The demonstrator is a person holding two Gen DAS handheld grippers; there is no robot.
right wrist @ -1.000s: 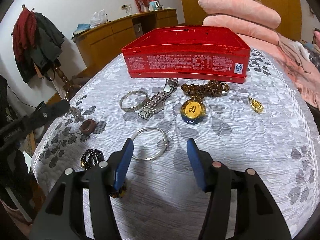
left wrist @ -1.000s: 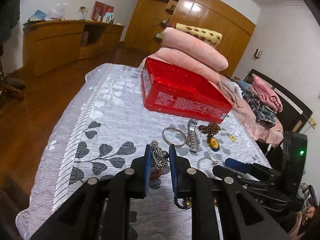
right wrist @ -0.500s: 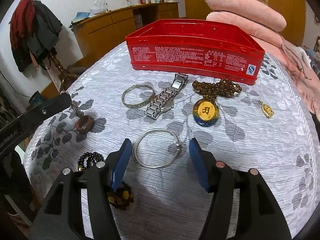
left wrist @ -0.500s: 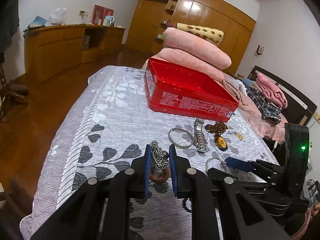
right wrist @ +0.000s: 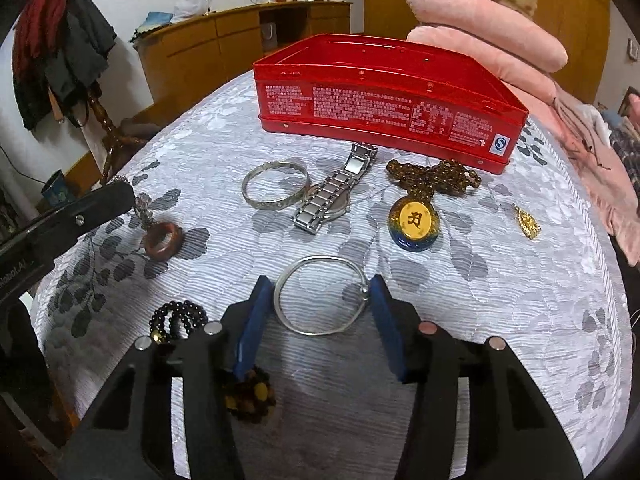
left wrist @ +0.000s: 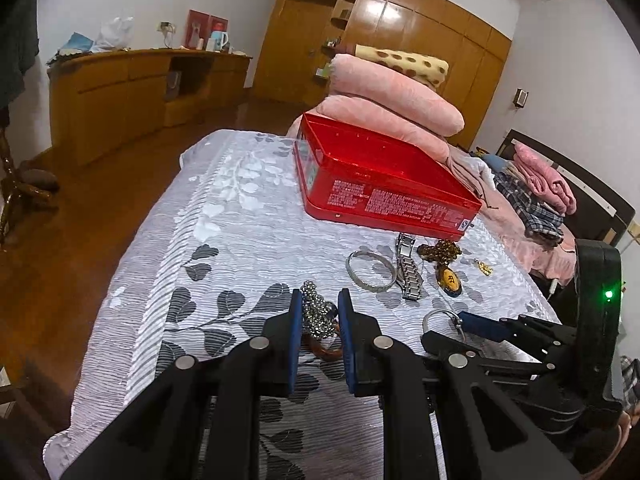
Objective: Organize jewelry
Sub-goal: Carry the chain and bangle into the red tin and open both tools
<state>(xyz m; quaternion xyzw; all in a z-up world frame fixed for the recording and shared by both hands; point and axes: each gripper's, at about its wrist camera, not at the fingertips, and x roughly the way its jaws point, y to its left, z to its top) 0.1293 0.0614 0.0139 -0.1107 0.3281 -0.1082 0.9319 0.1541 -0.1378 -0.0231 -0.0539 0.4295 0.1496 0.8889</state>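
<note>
Two claws sit low over my work surface, a bed under a grey-and-white leaf-print cover [right wrist: 500, 300]. Biggest thing on it is the red tin [right wrist: 384, 108], lid off, at twelve o'clock from my right claw [right wrist: 322, 316] and well apart from it. Next comes the steel watch [right wrist: 334, 196], lying flat just short of the tin, with the wide silver bangle [right wrist: 276, 188] touching its strap at the watch's nine o'clock. At the watch's three o'clock lies the brown bead necklace [right wrist: 434, 178] with its yellow-and-blue pendant [right wrist: 415, 222], and a small gold charm [right wrist: 527, 222] sits farther out at three.

My right claw has just been closing; the thin silver bracelet [right wrist: 322, 296] lies flat on the cover between its blue pads. The right pad looks to be at the bracelet's clasp, the left pad just beside the wire; I cannot tell if either presses yet. Black beads [right wrist: 178, 318] lie at its nine o'clock, and a dark bead string with yellow beads [right wrist: 250, 396] lies under its left finger.

My left claw [left wrist: 319, 320] is nearly pressed together, pinching a sparkly rhinestone chain [left wrist: 316, 312]. A brown ring [right wrist: 162, 238] rests on the cover at the lower end of that chain.
</note>
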